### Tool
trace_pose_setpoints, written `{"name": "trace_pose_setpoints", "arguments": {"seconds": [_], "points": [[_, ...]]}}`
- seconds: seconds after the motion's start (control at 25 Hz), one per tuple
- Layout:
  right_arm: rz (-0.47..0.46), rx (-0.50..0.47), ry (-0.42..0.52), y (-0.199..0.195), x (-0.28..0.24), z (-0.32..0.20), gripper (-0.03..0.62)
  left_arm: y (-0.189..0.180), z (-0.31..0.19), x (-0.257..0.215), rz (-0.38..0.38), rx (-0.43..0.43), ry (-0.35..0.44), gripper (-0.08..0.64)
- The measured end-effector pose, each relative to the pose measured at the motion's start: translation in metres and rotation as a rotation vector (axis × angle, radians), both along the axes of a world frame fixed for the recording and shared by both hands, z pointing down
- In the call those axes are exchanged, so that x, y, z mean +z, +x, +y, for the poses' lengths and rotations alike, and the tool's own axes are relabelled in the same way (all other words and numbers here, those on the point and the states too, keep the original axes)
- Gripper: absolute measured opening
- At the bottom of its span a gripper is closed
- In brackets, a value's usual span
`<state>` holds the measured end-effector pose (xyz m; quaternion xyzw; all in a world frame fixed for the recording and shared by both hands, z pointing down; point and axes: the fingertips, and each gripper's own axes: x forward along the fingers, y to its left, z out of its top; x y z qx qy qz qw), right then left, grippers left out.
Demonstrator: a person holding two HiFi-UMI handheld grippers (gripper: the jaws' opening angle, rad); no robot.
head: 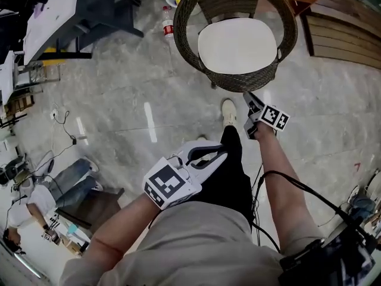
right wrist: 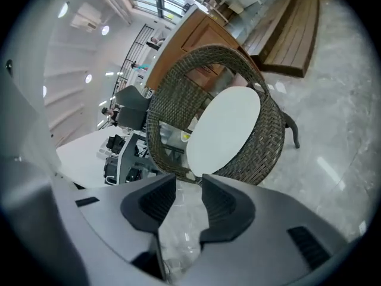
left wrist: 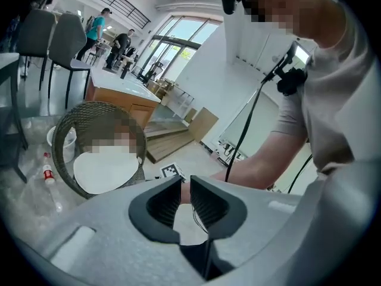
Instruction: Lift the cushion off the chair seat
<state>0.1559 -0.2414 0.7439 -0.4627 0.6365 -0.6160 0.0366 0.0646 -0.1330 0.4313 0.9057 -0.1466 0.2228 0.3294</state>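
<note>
Locating the white cushion (head: 238, 45): flat on the seat of the round wicker chair (head: 238, 83), ringed by the woven wall, not lifted, touched by neither tool. Placing the right gripper (head: 250, 99): just short of the chair's near rim in the head view, above the grey stone floor (head: 137, 76), aimed toward the chair, clear of the wicker. Reading the right gripper (right wrist: 189, 180) in its own view: jaws apart, released, only floor seen in the gap, with chair (right wrist: 172, 100) and cushion (right wrist: 225, 130) ahead, beyond the tips. Placing the left gripper (head: 223, 150): lower in the head view, close in front of the person's body, well apart from the chair, beside the dark trouser leg (head: 235, 177). Reading the left gripper (left wrist: 186, 182) in its own view: jaws released with a narrow gap, nothing gripped, the person's right forearm (left wrist: 256, 171) visible behind the gap, chair (left wrist: 62, 136) and cushion (left wrist: 104, 173) off to the left and farther away. Noting also: a small bottle with a red label (head: 168, 26) on the floor beside the chair, a pale shoe (head: 228, 112) on the floor between chair and body, wooden steps (head: 339, 37) to the right of the chair.
</note>
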Motion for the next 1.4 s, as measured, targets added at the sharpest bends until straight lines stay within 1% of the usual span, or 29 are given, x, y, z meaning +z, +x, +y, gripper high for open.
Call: {"name": "trace_pose_setpoints", "arguments": {"seconds": [0.16,0.32,0.4,0.56,0.64,0.76,0.92,1.08,1.2,1.28,1.4], "points": [[-0.05,0.06,-0.05,0.008,0.055,-0.032,0.153,0.019,-0.038,0.028,0.014,-0.008,-0.037,0.031],[-0.113,0.153,-0.101,0.017,0.102,-0.058,0.176,0.026,-0.074,0.054,-0.002,-0.022,-0.04,0.031],[-0.134,0.185,-0.121,0.021,0.122,-0.068,0.181,0.028,-0.087,0.065,-0.007,-0.023,-0.044,0.031],[-0.177,0.24,-0.168,0.028,0.149,-0.08,0.222,0.031,-0.104,0.081,-0.018,-0.024,-0.054,0.031],[-0.19,0.273,-0.189,0.032,0.157,-0.083,0.242,0.031,-0.109,0.087,-0.022,-0.028,-0.058,0.031],[-0.204,0.318,-0.194,0.038,0.163,-0.092,0.242,0.03,-0.117,0.094,-0.02,-0.043,-0.076,0.031],[-0.18,0.332,-0.174,0.04,0.165,-0.111,0.242,0.029,-0.124,0.103,-0.016,-0.051,-0.092,0.031],[-0.226,0.405,-0.163,0.043,0.168,-0.127,0.247,0.027,-0.128,0.113,-0.019,-0.056,-0.105,0.031],[-0.255,0.406,-0.14,0.044,0.169,-0.137,0.233,0.026,-0.133,0.115,-0.014,-0.056,-0.109,0.031],[-0.251,0.389,-0.134,0.042,0.17,-0.145,0.228,0.025,-0.135,0.116,-0.009,-0.057,-0.112,0.031],[-0.239,0.381,-0.133,0.039,0.173,-0.159,0.202,0.021,-0.139,0.121,-0.01,-0.069,-0.118,0.031]]}}
